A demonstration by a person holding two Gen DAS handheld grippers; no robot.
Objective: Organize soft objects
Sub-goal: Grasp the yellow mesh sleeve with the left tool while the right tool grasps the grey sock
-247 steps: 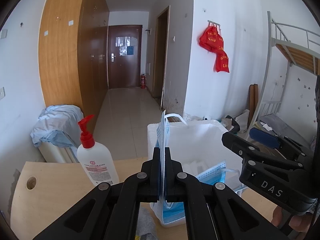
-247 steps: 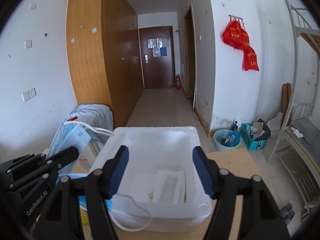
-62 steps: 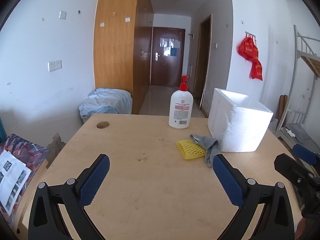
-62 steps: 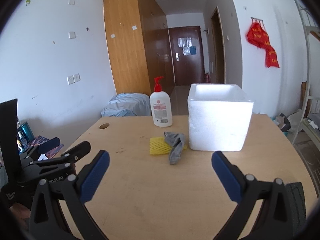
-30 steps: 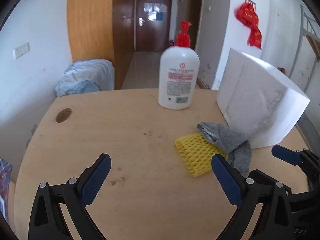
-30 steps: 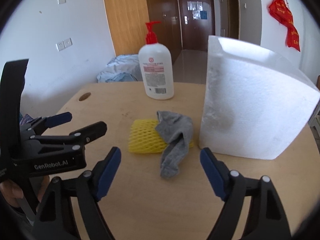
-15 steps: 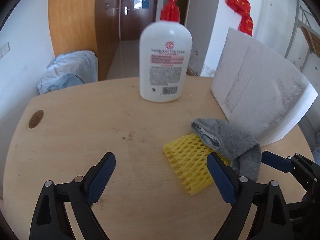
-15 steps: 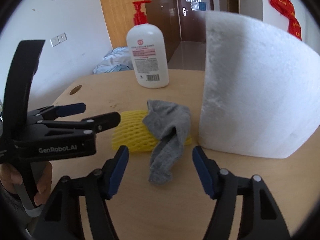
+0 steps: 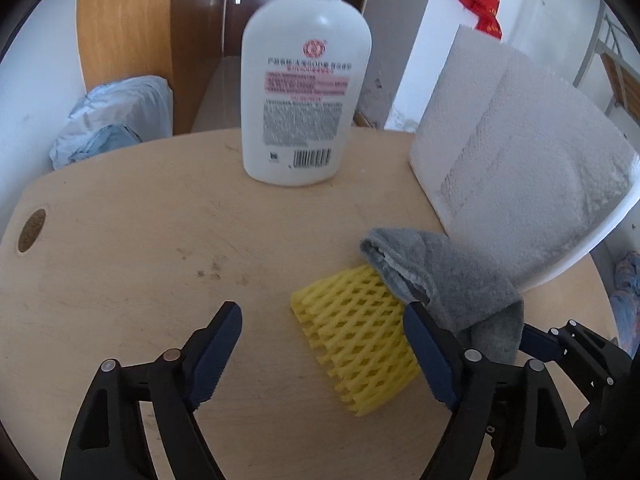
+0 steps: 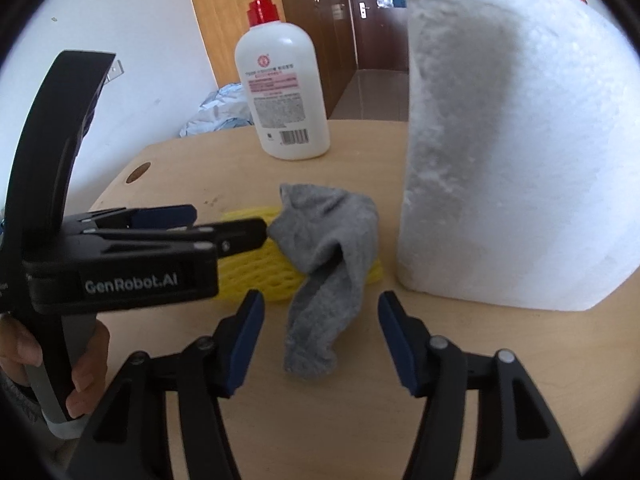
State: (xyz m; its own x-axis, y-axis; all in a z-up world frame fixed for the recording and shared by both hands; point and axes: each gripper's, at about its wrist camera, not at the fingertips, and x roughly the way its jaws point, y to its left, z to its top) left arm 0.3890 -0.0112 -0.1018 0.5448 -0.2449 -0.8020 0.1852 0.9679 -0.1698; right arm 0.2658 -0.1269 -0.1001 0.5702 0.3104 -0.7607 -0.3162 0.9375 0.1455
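Both hand-held grippers have been brought down close. The left hand-held gripper (image 9: 322,344) and right hand-held gripper (image 10: 320,332) were just closing but are apart. The grey sock (image 10: 332,240) lies untouched on the yellow net (image 9: 352,340), ready for grabbing.

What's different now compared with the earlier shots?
The blue mask once pinched in the left gripper is gone from it. Both grippers have come down close to the table; their jaws have just been closing, the right gripper around the sock, the left towards the yellow net. Nothing gripped yet. Sock, net, bottle, foam box lie as two seconds ago.
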